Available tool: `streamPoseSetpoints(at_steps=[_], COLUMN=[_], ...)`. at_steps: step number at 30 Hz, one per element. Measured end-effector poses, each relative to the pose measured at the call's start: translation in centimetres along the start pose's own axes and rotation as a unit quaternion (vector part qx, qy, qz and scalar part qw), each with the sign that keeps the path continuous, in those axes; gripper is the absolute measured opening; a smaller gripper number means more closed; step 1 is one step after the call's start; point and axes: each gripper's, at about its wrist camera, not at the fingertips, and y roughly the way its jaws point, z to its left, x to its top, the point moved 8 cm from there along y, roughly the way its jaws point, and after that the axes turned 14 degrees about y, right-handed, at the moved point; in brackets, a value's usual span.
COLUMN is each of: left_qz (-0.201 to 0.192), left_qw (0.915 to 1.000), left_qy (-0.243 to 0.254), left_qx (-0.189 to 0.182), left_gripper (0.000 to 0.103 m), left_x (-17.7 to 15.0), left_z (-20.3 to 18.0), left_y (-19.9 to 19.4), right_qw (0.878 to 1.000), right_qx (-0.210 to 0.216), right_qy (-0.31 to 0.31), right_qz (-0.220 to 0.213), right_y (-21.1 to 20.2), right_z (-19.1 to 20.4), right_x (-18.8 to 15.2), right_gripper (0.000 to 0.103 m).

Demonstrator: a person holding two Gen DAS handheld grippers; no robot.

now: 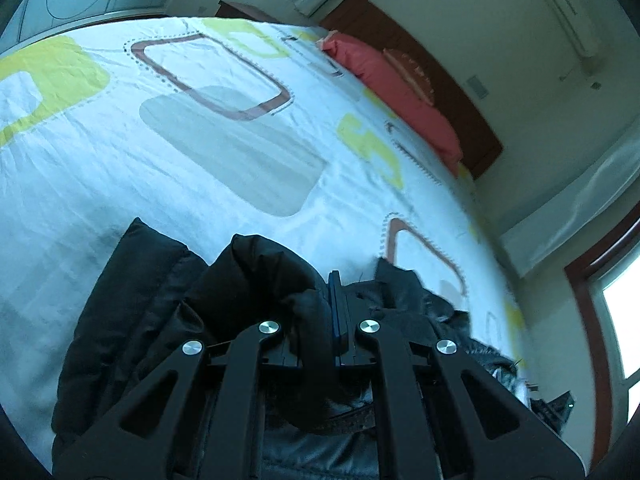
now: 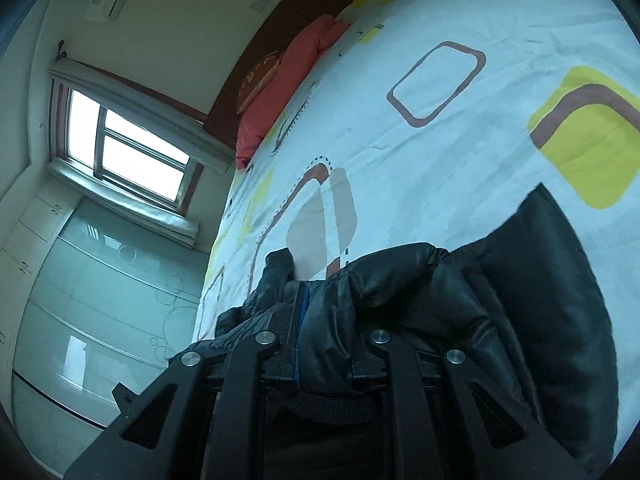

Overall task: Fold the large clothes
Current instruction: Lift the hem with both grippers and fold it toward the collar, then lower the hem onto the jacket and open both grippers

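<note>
Black padded puffer jacket (image 1: 132,320) sits bunched on the bed at the bottom of both frames, shiny quilted fabric, partly lifted into both grippers. Left wrist view: the bulk spreads lower left, one thick rolled fold (image 1: 276,272) rises at lower centre, and a crumpled section trails to the lower right. Right wrist view: the jacket (image 2: 552,320) fills the lower right, with a smaller crumpled part at lower centre-left.

Left gripper (image 1: 316,332): jaws clamped on the rolled fold, fabric pinched against the blue pad; the fold arcs over and down between the black linkage arms.

Right gripper (image 2: 324,340): jaws closed on a puffy fold of the same jacket, which bulges over the right-hand finger; the blue pad edge shows on the left-hand finger.

Under the jacket is a white bedsheet printed with rounded squares in yellow-green, brown and grey (image 1: 240,152), wrinkled, covering most of both frames. Red-pink pillow (image 1: 392,88) lies along the far edge of the bed, upper right in the left view, upper centre-left in the right view, against a dark brown wooden headboard (image 1: 472,120).

White wall-mounted air conditioner (image 1: 560,8) at upper right of the left view. Bright window with a brown frame (image 2: 128,148) at left of the right view; below it a frosted glass wardrobe door (image 2: 100,312) at lower left.
</note>
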Motion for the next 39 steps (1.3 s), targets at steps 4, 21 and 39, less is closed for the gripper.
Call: streamPoseSetpoints(at_steps=[4,21,39], left_qz=[-0.005,-0.028,0.079], left_qw=[0.9997,0.9973,0.9852], left_qy=[0.001,0.066,0.115], left_qx=[-0.023,-0.017,0.100], left_gripper=[0.019,0.066,0.067], left_x=[0.6,1.7,1.0], left_z=[-0.7,-3.8,-1.9], left_y=[-1.0,-6.2,6.0], right_qw=[0.999,0.990,0.934], right_qx=[0.027,-0.075,-0.202], right_qy=[0.013,-0.122,-0.294], right_qz=[0.015,-0.006,0.021], right_y=[-1.1,-1.3,11.0], right_z=[0.6,5.4,6.8], right_x=[0.1,-3.6,-5.2], right_gripper=[0.030,0.052,0.046])
